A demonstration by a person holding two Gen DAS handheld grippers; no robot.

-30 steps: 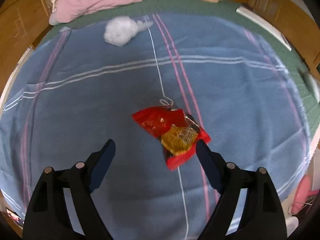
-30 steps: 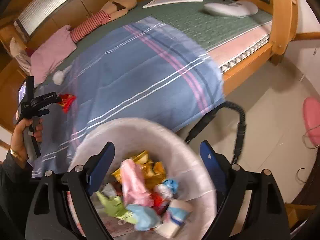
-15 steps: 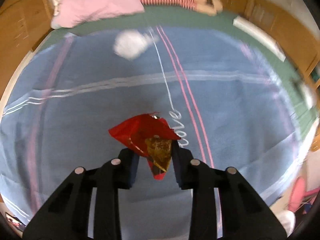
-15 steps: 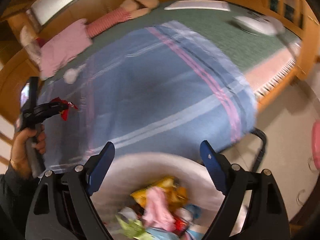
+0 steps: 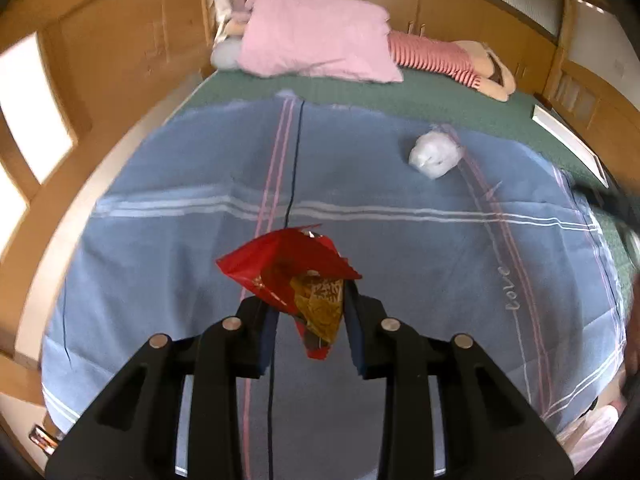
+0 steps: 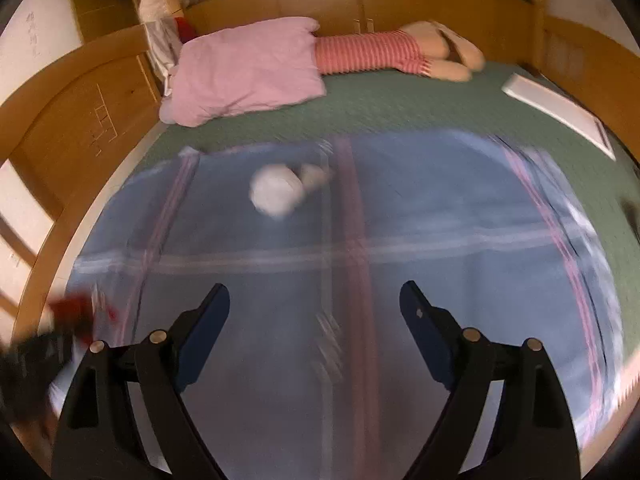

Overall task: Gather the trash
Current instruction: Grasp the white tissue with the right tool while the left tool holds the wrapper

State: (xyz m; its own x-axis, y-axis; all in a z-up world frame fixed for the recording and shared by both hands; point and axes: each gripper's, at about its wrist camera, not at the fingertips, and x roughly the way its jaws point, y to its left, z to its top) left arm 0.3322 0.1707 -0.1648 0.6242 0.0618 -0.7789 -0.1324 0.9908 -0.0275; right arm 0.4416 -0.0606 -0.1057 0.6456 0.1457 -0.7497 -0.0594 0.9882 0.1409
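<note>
red wrapper (image 5: 288, 268) pinched in left tongs (image 5: 308, 320) | right tongs (image 6: 314, 312) wide, empty | white wad (image 5: 436, 155) on blanket (image 5: 400, 248)

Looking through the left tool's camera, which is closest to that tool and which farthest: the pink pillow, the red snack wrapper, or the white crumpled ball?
1. Red snack wrapper: pinched in the left tool itself.
2. White crumpled ball: on the blue blanket, farther up and to the right.
3. Pink pillow: at the head of the bed, beyond the blanket.

Readable text: "love", white cursive script | on: blue striped blanket (image 5: 400, 248), near its right pink stripe | snack wrapper (image 5: 296, 276): print illegible | elsewhere: none legible
</note>
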